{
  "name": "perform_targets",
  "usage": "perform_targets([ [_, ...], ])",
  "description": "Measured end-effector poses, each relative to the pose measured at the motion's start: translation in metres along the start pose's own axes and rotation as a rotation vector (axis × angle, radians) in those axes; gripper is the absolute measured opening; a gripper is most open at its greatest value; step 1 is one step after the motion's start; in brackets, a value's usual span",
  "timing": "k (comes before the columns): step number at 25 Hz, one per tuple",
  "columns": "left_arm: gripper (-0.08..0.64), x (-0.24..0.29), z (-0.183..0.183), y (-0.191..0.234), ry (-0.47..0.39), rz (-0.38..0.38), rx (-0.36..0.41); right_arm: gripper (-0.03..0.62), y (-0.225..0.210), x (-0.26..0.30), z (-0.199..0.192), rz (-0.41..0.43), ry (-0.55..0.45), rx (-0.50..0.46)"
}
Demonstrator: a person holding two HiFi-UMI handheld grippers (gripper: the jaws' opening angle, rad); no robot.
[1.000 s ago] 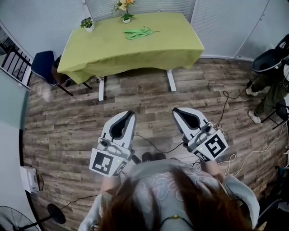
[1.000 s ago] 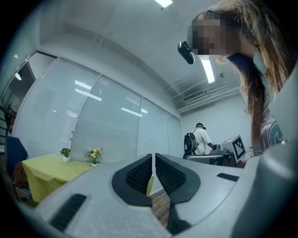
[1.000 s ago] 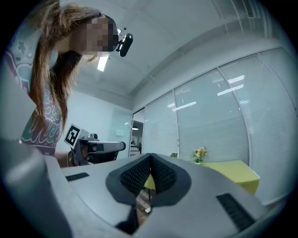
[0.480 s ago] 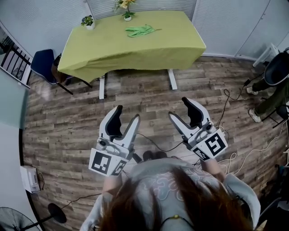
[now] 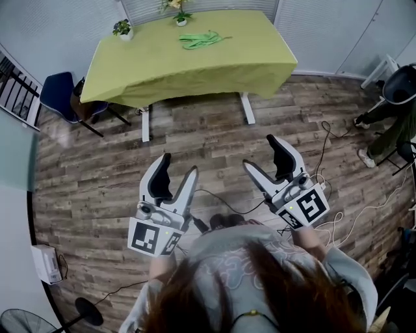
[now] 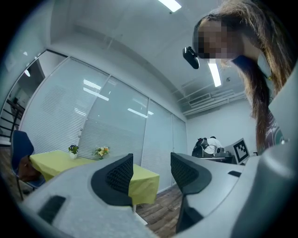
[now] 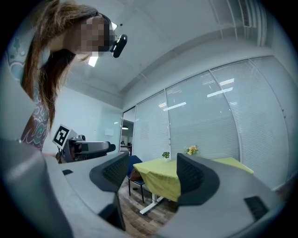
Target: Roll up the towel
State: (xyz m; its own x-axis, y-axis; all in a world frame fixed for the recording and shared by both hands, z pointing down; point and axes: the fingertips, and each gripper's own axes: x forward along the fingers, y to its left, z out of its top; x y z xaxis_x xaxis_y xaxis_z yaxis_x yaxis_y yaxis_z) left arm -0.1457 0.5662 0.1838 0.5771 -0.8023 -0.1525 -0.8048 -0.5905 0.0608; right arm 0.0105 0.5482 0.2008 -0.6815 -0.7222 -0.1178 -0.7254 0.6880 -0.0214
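Since both grippers hang well short of the yellow-green cloth-covered worktop [image 5: 195, 71], the step in hand reads as approach, not grasp. Left gripper [image 5: 177, 166] and right gripper [image 5: 261, 153]: jaws have just been opening and now stand wide apart, nothing between them, only wood-plank floor [image 5: 97, 175] beneath. Best move, as a judgement: come square to the near edge, drag the towel closer, flatten it, then pinch one end with both grippers and roll evenly. Bright green crumpled towel [image 5: 201, 41] lies on the worktop's far half, near the small potted plant [image 5: 121, 28] and flower vase [image 5: 177, 14]. It looks thin, bunched, not flat.
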Motion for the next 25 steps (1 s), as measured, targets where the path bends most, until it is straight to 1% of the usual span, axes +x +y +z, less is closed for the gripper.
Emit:
perform_targets([
  [5,0.222,-0.010,-0.004,0.010,0.005,-0.018,0.015,0.312,0.013,0.006,-0.007,-0.017,-0.008,-0.008],
  [13,0.222,-0.014,-0.008,0.022,0.015,-0.057,-0.001,0.319,0.024,0.012,-0.011,-0.050,0.010,-0.013],
  [20,0.222,0.002,-0.010,0.022,0.005,-0.090,-0.005,0.319,0.011,0.009,-0.011,-0.082,0.025,-0.029],
  [25,0.222,0.018,-0.009,0.032,0.000,-0.079,0.006,0.319,-0.006,0.019,-0.009,-0.078,0.013,-0.031],
])
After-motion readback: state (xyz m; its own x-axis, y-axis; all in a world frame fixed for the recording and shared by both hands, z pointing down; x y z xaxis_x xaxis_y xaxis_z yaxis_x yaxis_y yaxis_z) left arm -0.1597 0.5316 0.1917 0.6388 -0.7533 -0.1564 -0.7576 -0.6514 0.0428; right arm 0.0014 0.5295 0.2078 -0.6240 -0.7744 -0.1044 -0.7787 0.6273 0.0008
